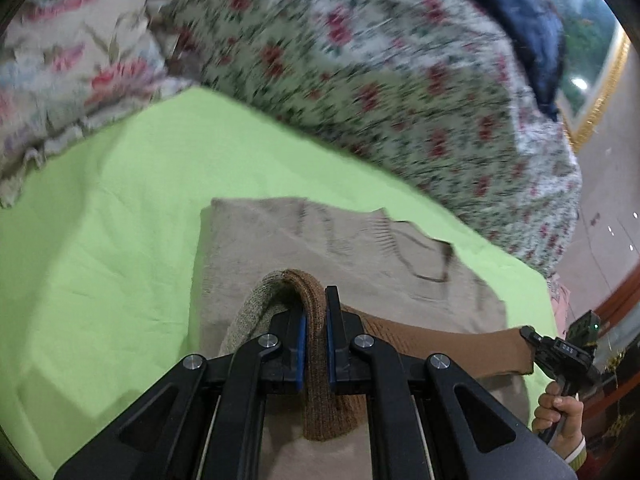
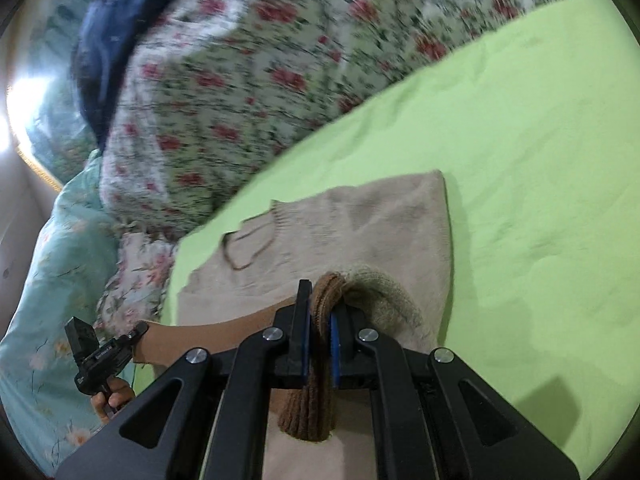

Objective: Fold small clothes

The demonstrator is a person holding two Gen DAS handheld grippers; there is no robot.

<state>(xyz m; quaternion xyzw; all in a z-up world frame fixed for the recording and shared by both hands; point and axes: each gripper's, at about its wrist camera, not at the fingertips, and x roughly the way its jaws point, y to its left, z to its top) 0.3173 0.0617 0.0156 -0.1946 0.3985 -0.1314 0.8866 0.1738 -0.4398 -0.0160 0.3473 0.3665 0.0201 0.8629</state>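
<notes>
A beige knitted sweater (image 1: 312,240) lies flat on the green sheet (image 1: 120,200), its dark-trimmed neckline (image 1: 432,268) toward the right. It also shows in the right wrist view (image 2: 360,224). My left gripper (image 1: 316,312) is shut on the sweater's brown ribbed hem (image 1: 316,360), lifted and folded over. My right gripper (image 2: 320,308) is shut on the brown hem (image 2: 316,400) at the other corner. The hem stretches between them as a brown band (image 1: 460,348). Each gripper shows in the other's view: the right one (image 1: 532,336) and the left one (image 2: 138,332).
A floral quilt (image 1: 400,80) is heaped beyond the sweater, with a dark blue garment (image 1: 536,40) on top. A floral pillow (image 1: 72,72) lies at far left. A teal floral bedspread (image 2: 52,260) hangs at the bed's edge.
</notes>
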